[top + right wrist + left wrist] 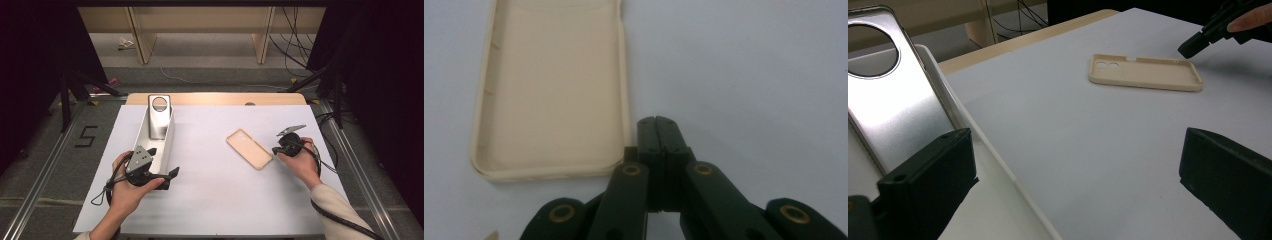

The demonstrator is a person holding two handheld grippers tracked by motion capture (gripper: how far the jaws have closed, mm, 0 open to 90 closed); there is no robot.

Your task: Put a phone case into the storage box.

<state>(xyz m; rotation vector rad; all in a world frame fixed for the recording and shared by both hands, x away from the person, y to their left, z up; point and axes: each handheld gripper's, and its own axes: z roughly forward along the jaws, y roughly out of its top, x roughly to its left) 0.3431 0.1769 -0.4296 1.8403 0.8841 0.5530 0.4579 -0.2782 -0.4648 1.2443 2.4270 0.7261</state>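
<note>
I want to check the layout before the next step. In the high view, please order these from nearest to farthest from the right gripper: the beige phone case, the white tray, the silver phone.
From the right gripper, shut on nothing:
1. Beige phone case, just to its left on the white sheet.
2. White tray, far left of the table.
3. Silver phone, leaning in the tray's far end.

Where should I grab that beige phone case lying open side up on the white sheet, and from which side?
Probably by a long side wall of the beige soft phone case. It lies flat, hollow up, so the raised rim is the one part to pinch. The right tongs, now shut empty beside its near corner, could open and come from the right, one jaw inside the wall, one outside. The end with the two lens holes looks weaker.
</note>
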